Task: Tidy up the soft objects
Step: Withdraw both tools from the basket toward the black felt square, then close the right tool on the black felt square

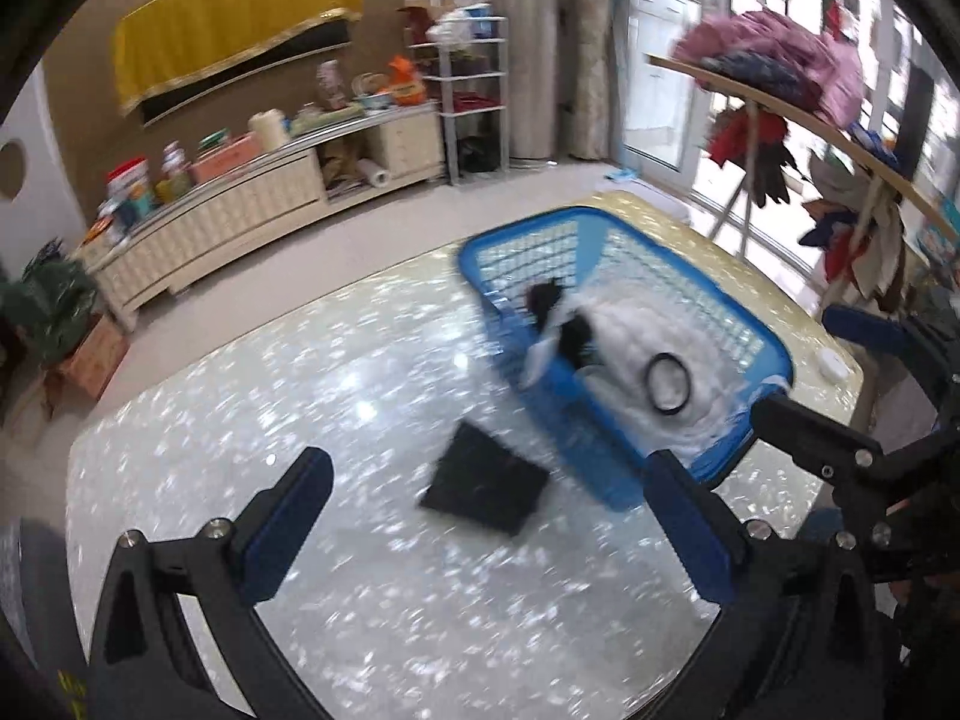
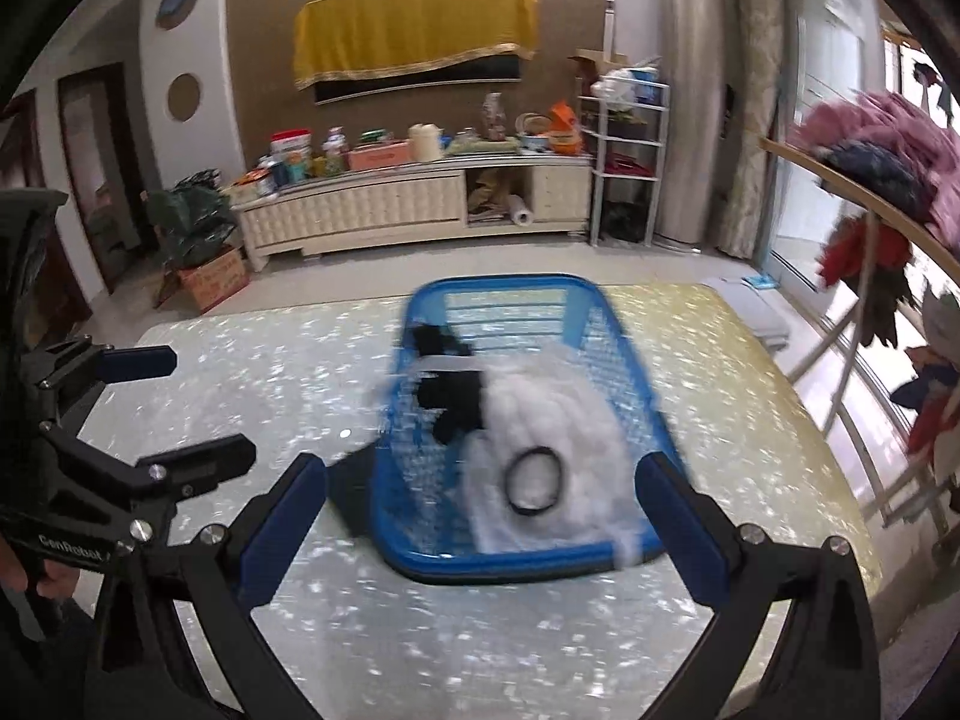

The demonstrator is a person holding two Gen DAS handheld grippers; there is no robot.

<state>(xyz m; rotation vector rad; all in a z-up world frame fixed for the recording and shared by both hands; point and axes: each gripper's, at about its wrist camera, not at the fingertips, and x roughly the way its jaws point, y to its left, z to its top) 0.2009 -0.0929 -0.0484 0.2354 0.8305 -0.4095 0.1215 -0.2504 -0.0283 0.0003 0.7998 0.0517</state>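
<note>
Here, in the left wrist view, the left gripper [image 1: 489,516] hovers above the glittery table [image 1: 252,408] with its jaws wide apart and nothing between them; a flat black cloth [image 1: 485,487] lies on the table between the fingers, just beside the blue basket [image 1: 774,348]; inside the basket sit a white fluffy cloth [image 1: 630,336], a black hair band [image 1: 667,383] on top of it, and a black-and-white item [image 1: 555,318], blurred. In the right wrist view, the right gripper [image 2: 480,516] is also spread open and empty, facing the basket's near rim; the left gripper shows at the left edge, held by a hand [image 2: 36,570].
</note>
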